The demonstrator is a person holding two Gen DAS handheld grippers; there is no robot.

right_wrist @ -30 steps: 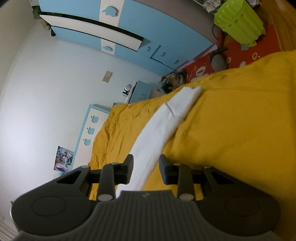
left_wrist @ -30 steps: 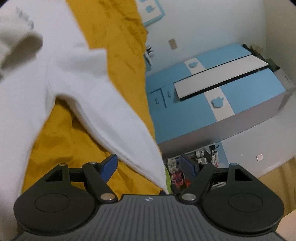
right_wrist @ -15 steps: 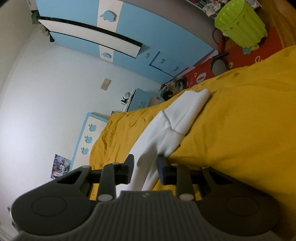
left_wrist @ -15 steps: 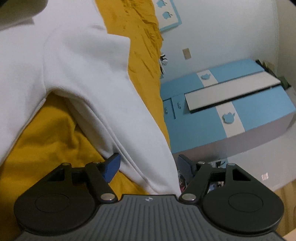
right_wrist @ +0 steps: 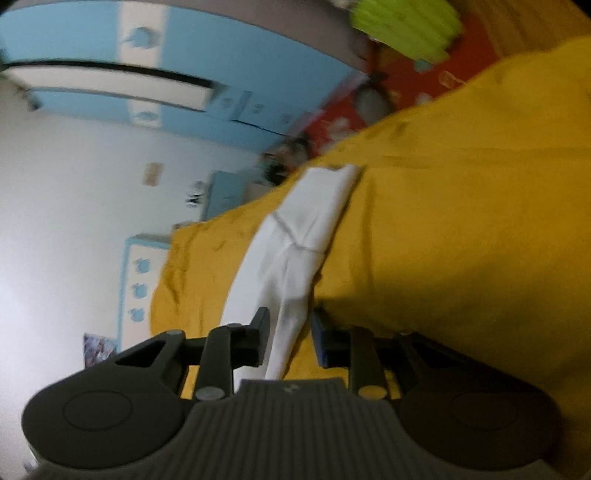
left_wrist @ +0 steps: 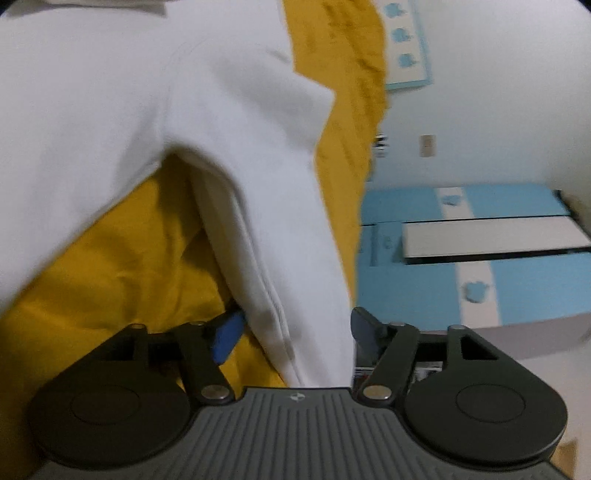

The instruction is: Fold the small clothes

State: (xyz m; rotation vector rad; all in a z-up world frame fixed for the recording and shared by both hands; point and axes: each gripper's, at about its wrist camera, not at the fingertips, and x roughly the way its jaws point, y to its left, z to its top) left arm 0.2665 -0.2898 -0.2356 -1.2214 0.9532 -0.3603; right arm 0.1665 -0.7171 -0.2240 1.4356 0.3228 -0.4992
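Yellow bedspread [left_wrist: 110,266] — white garment [left_wrist: 155,103] between wide left fingers [left_wrist: 229,334]; right fingers [right_wrist: 260,332] narrowed, grip unclear.

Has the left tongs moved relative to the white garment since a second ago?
Yes. The left tongs have closed in on the white garment; its sleeve now sits deeper between them.

We're in a child's bedroom here: a bed under a rumpled mustard-yellow sheet [right_wrist: 461,206], a sky-blue and white wardrobe [left_wrist: 517,266] with apple-shaped cutouts, a matching blue-framed headboard panel [right_wrist: 138,280] against the pale wall, a red patterned play mat [right_wrist: 424,92] on the floor and a lime-green bin [right_wrist: 406,26].
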